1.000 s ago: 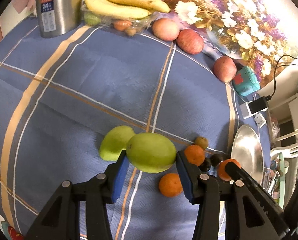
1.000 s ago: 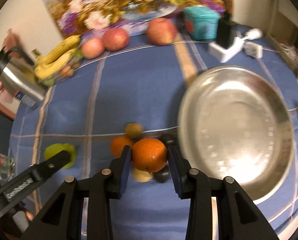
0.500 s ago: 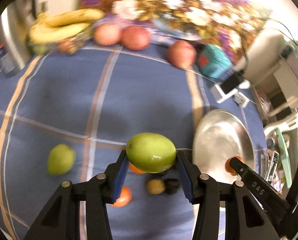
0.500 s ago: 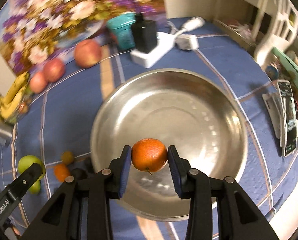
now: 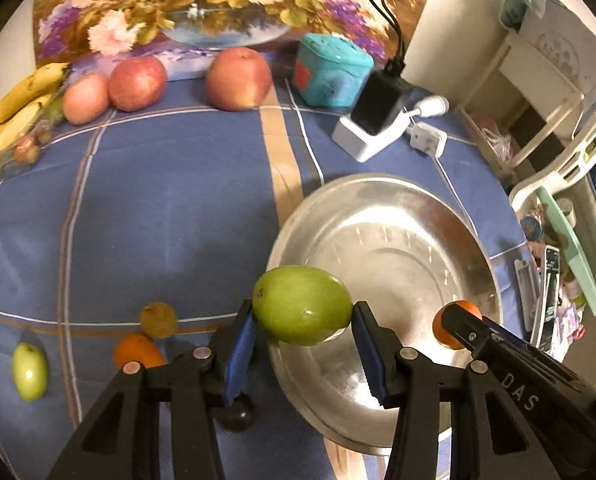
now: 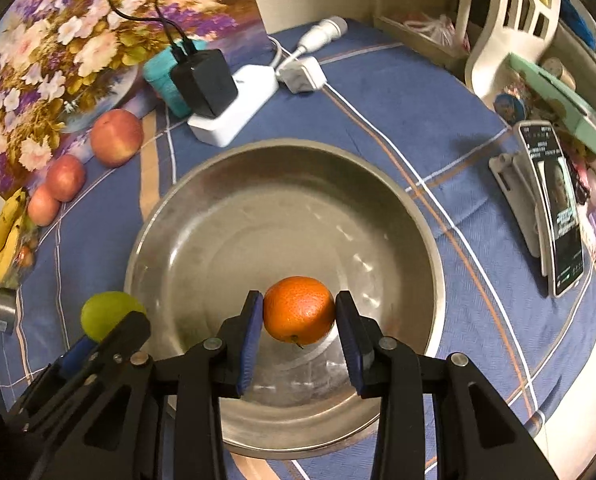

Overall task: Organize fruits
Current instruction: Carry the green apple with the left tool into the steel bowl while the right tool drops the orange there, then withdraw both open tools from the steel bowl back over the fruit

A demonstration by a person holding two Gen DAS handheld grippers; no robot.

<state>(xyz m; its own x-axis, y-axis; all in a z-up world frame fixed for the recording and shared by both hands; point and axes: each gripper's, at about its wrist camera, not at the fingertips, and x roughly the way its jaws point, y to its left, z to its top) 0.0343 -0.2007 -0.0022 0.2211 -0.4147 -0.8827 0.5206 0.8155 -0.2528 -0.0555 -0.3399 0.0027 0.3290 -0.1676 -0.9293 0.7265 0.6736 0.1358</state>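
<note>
Both claws have swung over from the counter's loose fruit, the right claw [image 6: 300,316] pinching an orange [image 6: 299,309] above the steel bowl [image 6: 201,184] (nothing in it yet), the left claw [image 5: 302,320] pinching a green mango [image 5: 302,304] at its rim.

A big smooth green mango [image 5: 302,305] hangs clear of the table, lengthwise across, right over the near-left rim of the steel bowl [image 5: 382,208]. The orange [image 6: 299,309], bright and dimpled, stem end down, sits in the air above the bowl's empty, shiny bottom. Out on the blue cloth, left of the bowl, lie a second orange [image 5: 137,353], a small brownish fruit [image 5: 158,319] just behind it, a dark round one [image 5: 235,416], and a small green mango [image 5: 29,371] well apart.
</note>
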